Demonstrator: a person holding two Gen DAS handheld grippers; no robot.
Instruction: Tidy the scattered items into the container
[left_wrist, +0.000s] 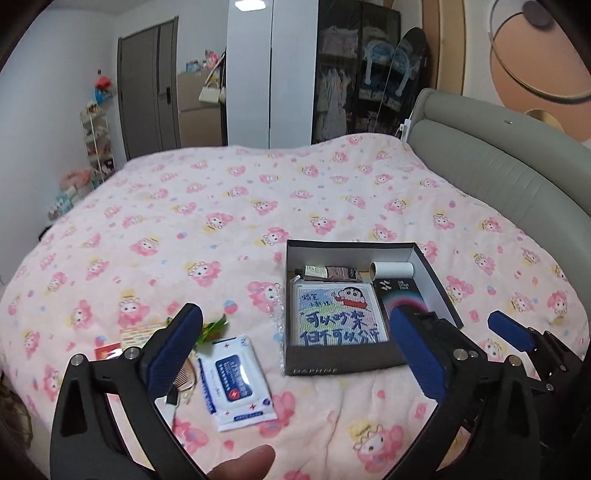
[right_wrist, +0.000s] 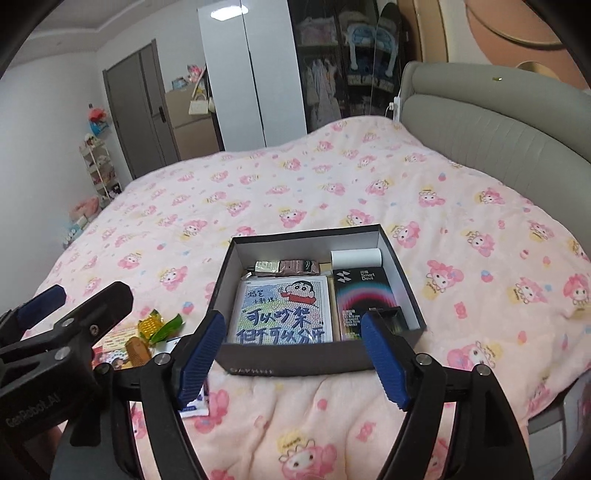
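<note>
The box (right_wrist: 295, 360) sits on the bed (left_wrist: 184, 229), holding one picture (right_wrist: 282, 312), one dark carton (right_wrist: 364, 295) and one roll (right_wrist: 356, 256). One wipes pack (left_wrist: 236, 376) lies left beside snack wrappers (right_wrist: 155, 326). Both the left hand-held gripper (left_wrist: 295, 354) and the right hand-held gripper (right_wrist: 295, 354) gape apart, empty.

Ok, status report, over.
Left gripper and right gripper open, empty. Box part filled; wipes, comb, snacks left on the bed. Path clear.
</note>
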